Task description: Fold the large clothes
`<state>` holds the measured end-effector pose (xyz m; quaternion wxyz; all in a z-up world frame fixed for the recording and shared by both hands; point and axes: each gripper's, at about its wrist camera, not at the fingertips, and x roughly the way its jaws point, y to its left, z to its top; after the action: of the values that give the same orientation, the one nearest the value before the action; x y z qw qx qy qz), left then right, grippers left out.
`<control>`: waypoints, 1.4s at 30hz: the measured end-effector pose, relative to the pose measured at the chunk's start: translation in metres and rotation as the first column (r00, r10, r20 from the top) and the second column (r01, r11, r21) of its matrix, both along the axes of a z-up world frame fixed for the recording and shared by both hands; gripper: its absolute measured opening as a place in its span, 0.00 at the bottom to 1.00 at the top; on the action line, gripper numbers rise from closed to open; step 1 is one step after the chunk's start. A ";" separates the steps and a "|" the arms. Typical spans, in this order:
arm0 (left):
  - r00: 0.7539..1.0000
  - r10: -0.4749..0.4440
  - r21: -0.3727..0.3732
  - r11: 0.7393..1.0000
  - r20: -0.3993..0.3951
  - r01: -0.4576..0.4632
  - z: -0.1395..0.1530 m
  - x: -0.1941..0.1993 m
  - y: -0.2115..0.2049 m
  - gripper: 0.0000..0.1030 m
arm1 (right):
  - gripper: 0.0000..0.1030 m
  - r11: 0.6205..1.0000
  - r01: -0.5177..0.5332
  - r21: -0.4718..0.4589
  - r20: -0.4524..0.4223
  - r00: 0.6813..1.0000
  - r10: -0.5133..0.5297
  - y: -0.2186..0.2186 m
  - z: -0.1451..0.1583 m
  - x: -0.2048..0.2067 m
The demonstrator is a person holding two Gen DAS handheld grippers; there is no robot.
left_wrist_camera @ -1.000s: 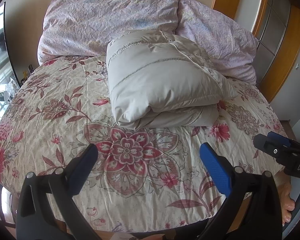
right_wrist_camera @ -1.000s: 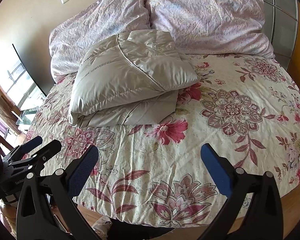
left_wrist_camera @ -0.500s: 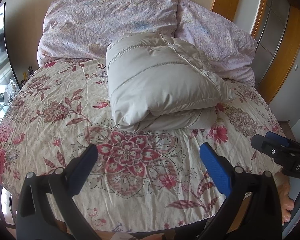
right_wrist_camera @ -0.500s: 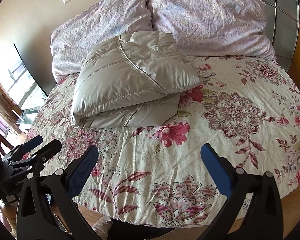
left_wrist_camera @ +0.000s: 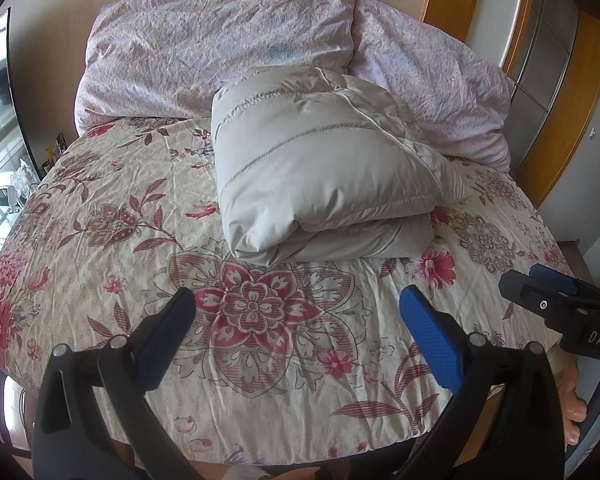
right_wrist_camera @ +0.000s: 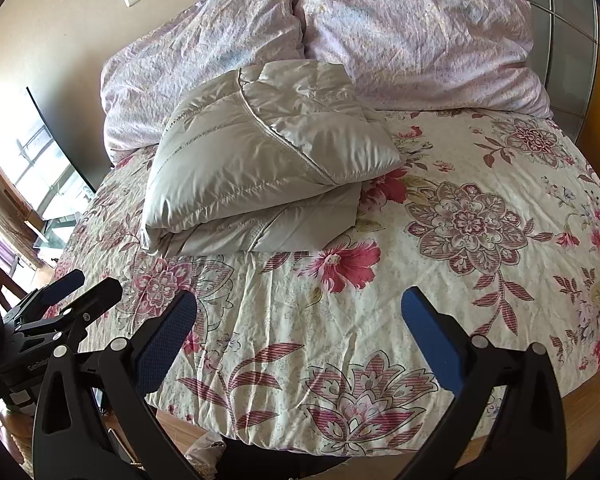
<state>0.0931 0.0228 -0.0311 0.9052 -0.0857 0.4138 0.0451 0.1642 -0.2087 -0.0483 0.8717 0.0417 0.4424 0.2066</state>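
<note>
A pale grey puffy jacket (left_wrist_camera: 324, 168) lies folded into a thick bundle on the floral bedspread (left_wrist_camera: 100, 248), close to the pillows. The right wrist view shows the same jacket (right_wrist_camera: 260, 160) left of centre on the bedspread (right_wrist_camera: 480, 280). My left gripper (left_wrist_camera: 300, 316) stands open over the near edge of the bed, well short of the jacket, with nothing between its blue pads. My right gripper (right_wrist_camera: 300, 320) is open too, empty, and just as far back. Each gripper shows at the side of the other's view.
Two lilac pillows (left_wrist_camera: 220, 48) lean against the wall behind the jacket. A wooden frame with glass panels (left_wrist_camera: 556, 80) rises at the right. A dark screen (right_wrist_camera: 60, 140) and window sit at the left. A hand (left_wrist_camera: 572, 400) holds the right gripper's handle.
Both views have tilted slightly, so the jacket sits a little lower in frame. The jacket has not moved and both grippers stay open.
</note>
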 end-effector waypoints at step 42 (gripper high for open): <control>1.000 0.004 0.000 1.000 -0.011 -0.004 -0.005 0.006 0.001 0.98 | 0.99 1.000 0.000 0.008 0.000 1.000 0.000 0.000 -0.002 0.003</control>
<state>0.0995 0.0242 -0.0364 0.9029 -0.0863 0.4185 0.0474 0.1670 -0.2088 -0.0503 0.8715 0.0450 0.4417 0.2082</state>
